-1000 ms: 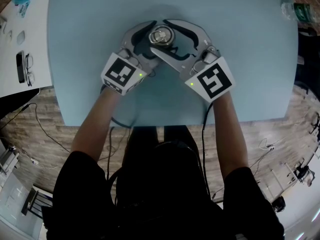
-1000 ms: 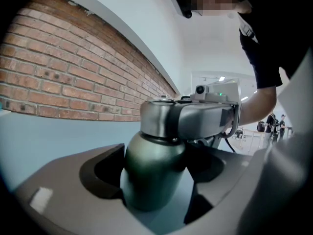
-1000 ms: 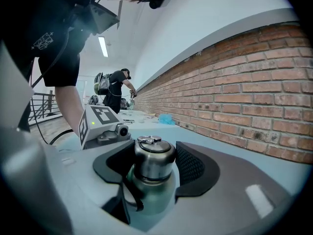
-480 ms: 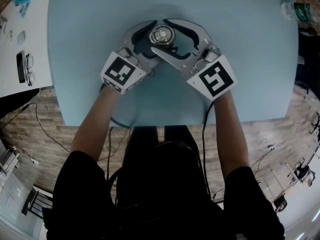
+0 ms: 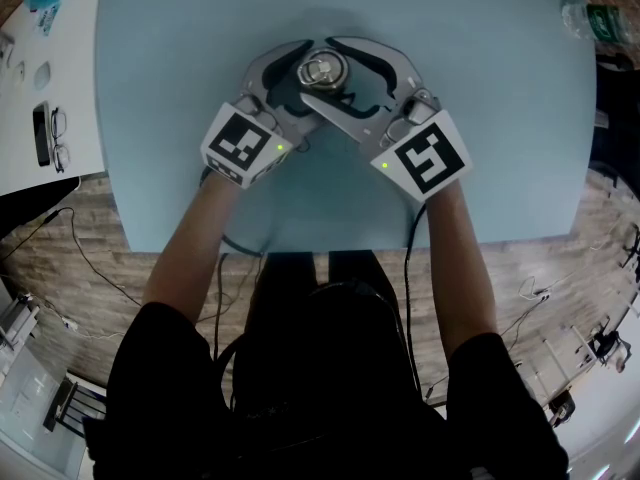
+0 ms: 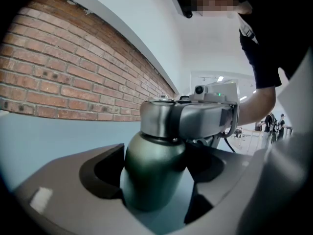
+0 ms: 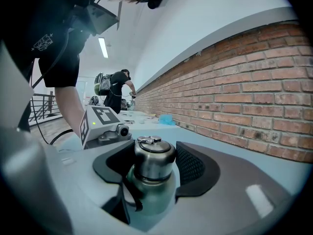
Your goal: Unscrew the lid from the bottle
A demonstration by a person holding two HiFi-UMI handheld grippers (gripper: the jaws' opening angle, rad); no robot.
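Note:
A dark green metal bottle [image 6: 154, 173] with a silver lid [image 5: 323, 70] stands upright in the middle of the light blue table [image 5: 500, 118]. My left gripper [image 5: 314, 74] comes in from the lower left. Its dark pads [image 6: 105, 173] close on the bottle's body in the left gripper view [image 6: 155, 182]. From the lower right my right gripper [image 5: 318, 67] reaches in higher up. In the right gripper view [image 7: 152, 168] its ribbed pads [image 7: 191, 164] sit against the lid [image 7: 154, 156] on both sides. The lid is seated on the bottle's neck.
A white side table [image 5: 60, 88] at the left carries glasses and a phone [image 5: 45, 133]. A plastic bottle [image 5: 590, 18] lies at the blue table's far right corner. Cables run over the wooden floor [image 5: 80, 258]. A brick wall [image 7: 254, 72] runs behind the table.

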